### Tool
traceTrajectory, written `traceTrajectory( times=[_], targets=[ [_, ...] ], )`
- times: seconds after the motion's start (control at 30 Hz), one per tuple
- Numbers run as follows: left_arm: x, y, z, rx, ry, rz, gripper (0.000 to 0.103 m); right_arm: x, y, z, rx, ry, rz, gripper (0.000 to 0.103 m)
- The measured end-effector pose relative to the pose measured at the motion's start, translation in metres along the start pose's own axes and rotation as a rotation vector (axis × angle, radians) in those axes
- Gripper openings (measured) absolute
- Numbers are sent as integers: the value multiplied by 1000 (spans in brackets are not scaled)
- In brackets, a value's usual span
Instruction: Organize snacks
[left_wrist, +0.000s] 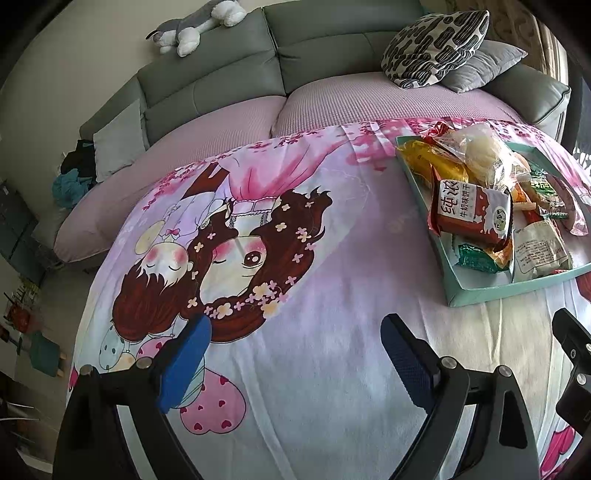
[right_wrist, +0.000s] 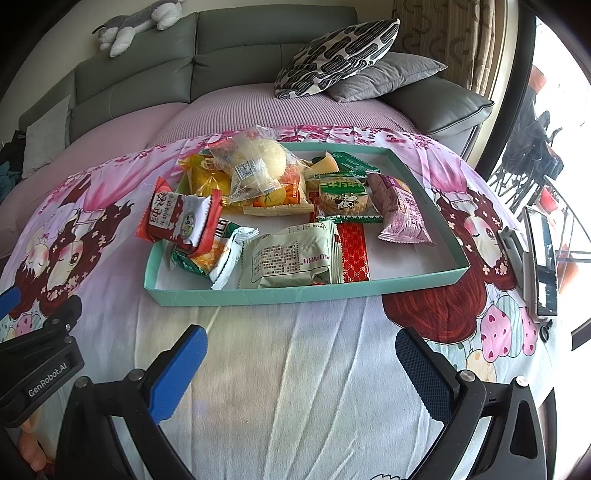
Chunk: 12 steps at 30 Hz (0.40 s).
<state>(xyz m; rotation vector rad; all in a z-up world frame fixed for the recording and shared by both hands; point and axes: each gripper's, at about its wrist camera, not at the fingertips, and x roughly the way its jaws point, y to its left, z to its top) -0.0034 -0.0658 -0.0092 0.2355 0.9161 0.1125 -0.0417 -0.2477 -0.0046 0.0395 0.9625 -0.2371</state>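
A: Report gripper poses.

B: The left gripper (left_wrist: 295, 354) hovers low over the cartoon-print cloth (left_wrist: 295, 258), fingers wide apart, nothing between them. The right gripper (right_wrist: 301, 373) hovers just in front of the teal tray (right_wrist: 258, 295), also spread and empty.

A: Snack location?

B: Snacks lie piled in the tray. A red biscuit packet (right_wrist: 181, 219) leans over the tray's left wall. A bagged bun (right_wrist: 255, 162) tops the far pile; a pale green packet (right_wrist: 291, 258) and a purple packet (right_wrist: 400, 210) lie on the floor of the tray.
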Motion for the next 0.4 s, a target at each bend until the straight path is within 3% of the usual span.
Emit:
traceTrajectory(
  times=[0.4],
  targets=[
    [-2, 1, 0, 0, -14, 8, 93, 0, 0, 0, 0, 2, 0, 103]
  ],
)
